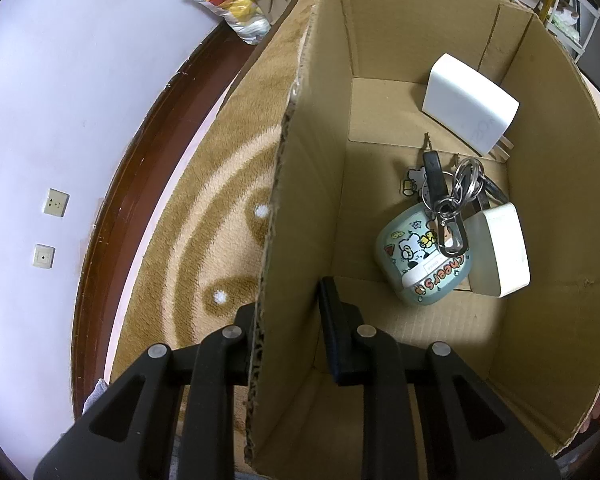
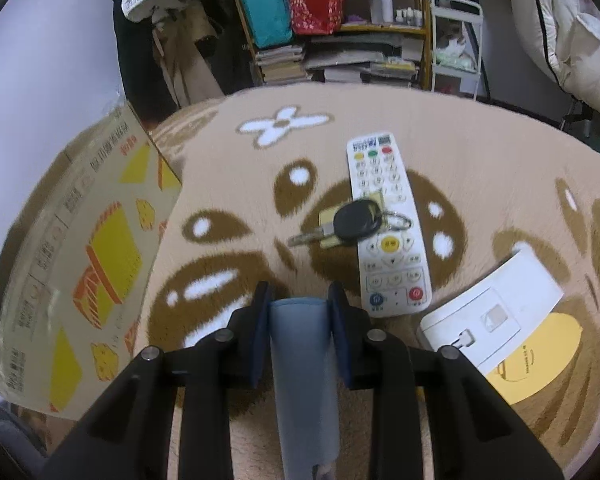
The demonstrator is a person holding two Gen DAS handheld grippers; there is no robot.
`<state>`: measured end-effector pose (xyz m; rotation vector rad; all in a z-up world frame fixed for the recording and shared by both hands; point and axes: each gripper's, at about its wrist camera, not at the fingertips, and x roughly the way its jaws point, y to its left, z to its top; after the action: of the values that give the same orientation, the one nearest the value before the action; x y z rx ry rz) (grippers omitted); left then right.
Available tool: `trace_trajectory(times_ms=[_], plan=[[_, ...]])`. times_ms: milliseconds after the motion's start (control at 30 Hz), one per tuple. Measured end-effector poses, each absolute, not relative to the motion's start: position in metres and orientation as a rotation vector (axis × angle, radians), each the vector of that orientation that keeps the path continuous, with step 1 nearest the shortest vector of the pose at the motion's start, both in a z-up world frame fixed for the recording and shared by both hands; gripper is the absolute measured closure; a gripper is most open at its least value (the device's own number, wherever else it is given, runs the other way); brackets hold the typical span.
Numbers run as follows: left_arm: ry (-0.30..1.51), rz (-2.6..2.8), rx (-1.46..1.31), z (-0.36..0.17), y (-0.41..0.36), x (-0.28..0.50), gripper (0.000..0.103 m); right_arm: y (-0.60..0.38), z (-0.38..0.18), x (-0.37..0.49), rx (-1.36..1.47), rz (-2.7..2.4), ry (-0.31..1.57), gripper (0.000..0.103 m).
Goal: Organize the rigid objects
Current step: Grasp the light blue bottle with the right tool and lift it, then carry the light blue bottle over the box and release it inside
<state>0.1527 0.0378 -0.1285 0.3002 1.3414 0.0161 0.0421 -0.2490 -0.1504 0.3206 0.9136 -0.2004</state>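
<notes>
Dim, warm indoor light through two fisheye lenses with black corners

In the left wrist view, a bright patch falls on the floor of the cardboard box (image 1: 432,112), its near end in shadow, and the white wall (image 1: 40,128) reads slightly bluish; straight lines such as the brown baseboard (image 1: 112,216) bow into curves near the rim. In the right wrist view, the printed side of the box (image 2: 80,248) is smeared and soft, the remote (image 2: 388,224) and car key (image 2: 354,222) are fairly sharp, and the shelves (image 2: 340,28) behind sit darker and bent.
</notes>
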Motion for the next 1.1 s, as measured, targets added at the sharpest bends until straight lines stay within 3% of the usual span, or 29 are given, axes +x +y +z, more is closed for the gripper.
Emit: trace_trajectory(times_ms=[633, 1100], plan=[[1.34, 0.016, 0.307, -0.126, 0.033, 0.153, 0.082, -0.238, -0.071, 0.035, 0.327, -0.27, 0.604, 0.074], [1.341, 0.015, 0.307, -0.124, 0.035, 0.152, 0.082, -0.178, 0.03, 0.046, 0.23, -0.098, 0.364, 0.074]])
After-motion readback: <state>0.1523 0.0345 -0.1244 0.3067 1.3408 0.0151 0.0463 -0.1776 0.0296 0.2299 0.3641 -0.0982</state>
